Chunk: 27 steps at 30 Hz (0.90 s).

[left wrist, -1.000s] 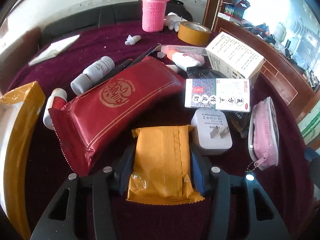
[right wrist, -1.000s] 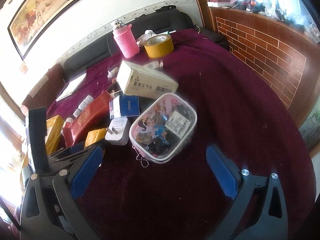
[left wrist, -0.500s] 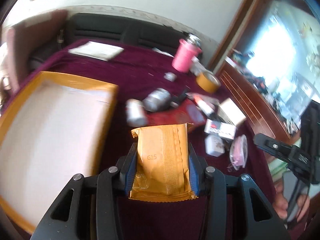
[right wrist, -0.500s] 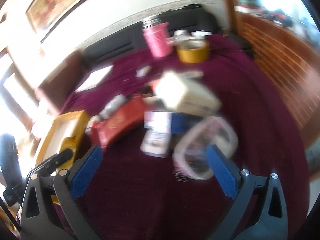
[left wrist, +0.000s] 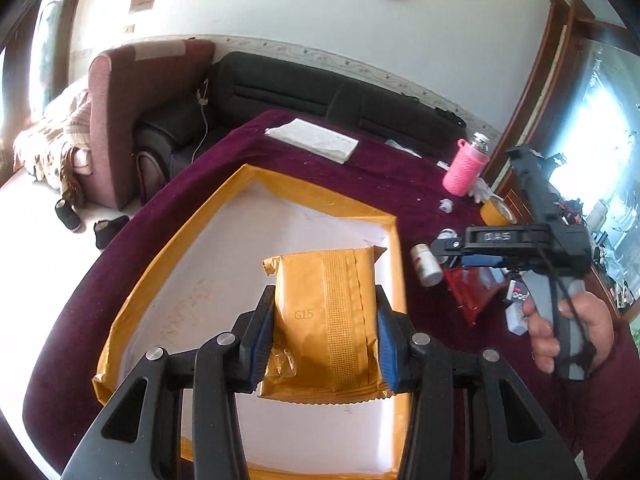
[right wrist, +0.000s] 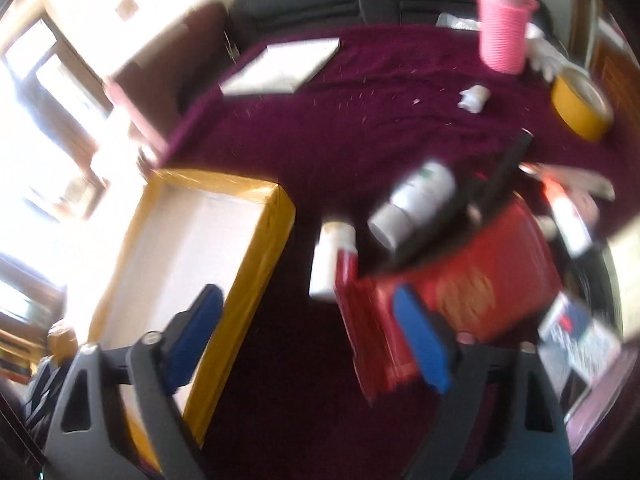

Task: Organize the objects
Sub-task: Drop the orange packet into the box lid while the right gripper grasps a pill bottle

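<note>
Left wrist view: an orange packet [left wrist: 326, 320] is clamped by the left gripper [left wrist: 325, 340] above the empty tray [left wrist: 394, 264]. Right gripper [right wrist: 308, 336], fingers just narrowing, holds nothing; worktop [right wrist: 340, 128] clutter remains unsorted.

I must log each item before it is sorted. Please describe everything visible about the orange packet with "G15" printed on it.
The orange packet is a flat, sealed pouch of shiny foil-like film, with a ribbed seam down its middle, crimped serrated ends and "G15" printed on its left half. Its upper corners look crumpled. The left hand-held gripper clamps it by both long sides between blue pads. It is held above the white floor of the yellow-rimmed tray; whether it touches the tray cannot be told.
</note>
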Tool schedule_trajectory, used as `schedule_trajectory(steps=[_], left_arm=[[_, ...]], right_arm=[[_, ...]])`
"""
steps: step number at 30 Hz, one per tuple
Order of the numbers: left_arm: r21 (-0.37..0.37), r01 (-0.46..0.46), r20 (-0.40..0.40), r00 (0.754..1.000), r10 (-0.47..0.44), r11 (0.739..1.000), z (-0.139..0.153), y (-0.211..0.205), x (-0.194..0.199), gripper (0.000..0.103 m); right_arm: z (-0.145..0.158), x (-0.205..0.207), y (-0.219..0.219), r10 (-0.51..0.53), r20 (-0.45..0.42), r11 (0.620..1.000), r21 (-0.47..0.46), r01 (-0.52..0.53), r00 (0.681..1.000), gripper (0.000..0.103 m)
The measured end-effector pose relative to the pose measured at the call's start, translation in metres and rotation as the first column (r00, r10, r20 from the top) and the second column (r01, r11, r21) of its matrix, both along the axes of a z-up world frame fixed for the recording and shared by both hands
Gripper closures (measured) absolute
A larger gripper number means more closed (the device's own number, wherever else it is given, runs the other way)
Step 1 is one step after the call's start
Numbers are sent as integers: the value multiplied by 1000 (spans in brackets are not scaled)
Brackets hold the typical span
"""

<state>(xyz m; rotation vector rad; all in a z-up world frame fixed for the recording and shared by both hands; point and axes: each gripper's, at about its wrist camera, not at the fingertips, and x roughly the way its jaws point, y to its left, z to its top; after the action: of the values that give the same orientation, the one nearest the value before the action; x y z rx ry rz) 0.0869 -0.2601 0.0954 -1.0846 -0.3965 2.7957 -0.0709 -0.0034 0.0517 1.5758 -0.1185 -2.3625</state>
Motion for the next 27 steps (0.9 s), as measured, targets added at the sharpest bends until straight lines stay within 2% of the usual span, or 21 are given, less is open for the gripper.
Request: schedule_trajectory(steps=[1,6,12,15,18,20,22,25,27], left_arm=[[5,-5,8,1000,5,1000,-3,-5,-1,64],[34,-19,31,999,18,999,-14,-22,-8,64],[54,1,46,999,-3,999,-13,-26,-14,64],[61,23,43,999,-26,998,-3,-24,-21,64],[22,47,23,999,-48,999,16,-14,-43,64],[-1,54,32,998,-54,999,21,-8,-66,64],[0,64,66,996,-64,998,16,1,-99,64],[71,70,162,983,-80,995,-10,8,-141,64],[64,66,200,977,-78,996,-28,11,-160,64]], right_arm=[[-7,-6,-3,-10,20,999,32,9,1000,43],[-39,-25,-18,-44,92,992,126,32,995,71],[-40,-19,-8,-87,88,993,92,79,992,71],[-16,-9,2,-104,41,994,47,102,994,71],[10,0,3,-92,6,996,-15,92,996,71],[23,0,-4,-64,16,994,-91,65,998,71],[22,-9,-21,-46,40,989,-142,51,998,71],[6,-23,-40,-39,99,982,-179,56,994,71],[-8,-29,-49,-42,132,974,-217,70,990,71]])
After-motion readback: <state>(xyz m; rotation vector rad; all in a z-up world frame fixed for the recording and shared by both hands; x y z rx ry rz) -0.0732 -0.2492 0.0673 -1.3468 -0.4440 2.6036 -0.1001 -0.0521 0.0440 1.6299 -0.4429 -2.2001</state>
